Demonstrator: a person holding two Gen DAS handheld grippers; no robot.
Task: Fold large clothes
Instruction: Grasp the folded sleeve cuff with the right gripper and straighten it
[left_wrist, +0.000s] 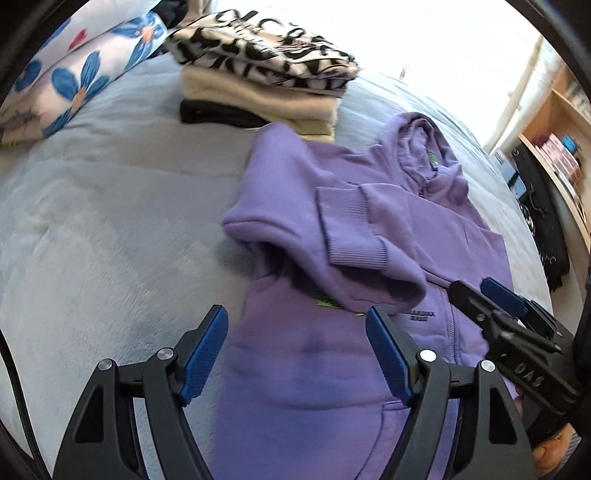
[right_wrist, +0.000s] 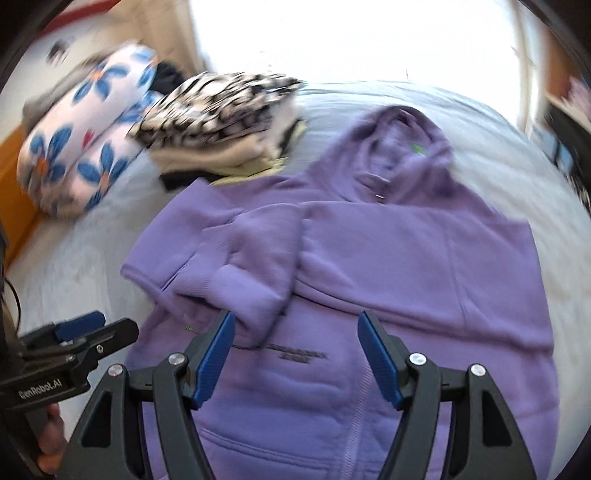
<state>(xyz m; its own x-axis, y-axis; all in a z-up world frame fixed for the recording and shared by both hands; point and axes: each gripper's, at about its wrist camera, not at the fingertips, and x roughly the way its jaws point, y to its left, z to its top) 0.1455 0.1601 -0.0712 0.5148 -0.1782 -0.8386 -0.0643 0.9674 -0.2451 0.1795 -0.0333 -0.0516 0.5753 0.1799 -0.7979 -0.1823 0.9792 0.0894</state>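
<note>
Stack of folded clothes (left_wrist: 266, 70) seemingly touches the purple hoodie (left_wrist: 369, 236), beside floral pillows (left_wrist: 74, 74).

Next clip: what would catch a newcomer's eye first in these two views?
The purple hoodie dominates, lying on the pale bedspread with both sleeves folded across its chest. Both the left gripper and right gripper hover open above it, holding nothing. Behind it sits a stack of folded clothes topped by a black-and-white patterned piece, beside a blue-flowered pillow.

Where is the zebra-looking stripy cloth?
The black-and-white patterned cloth sits on top of the folded pile on the bed, upper middle in both views, between the flowered pillow and the purple hoodie.
</note>
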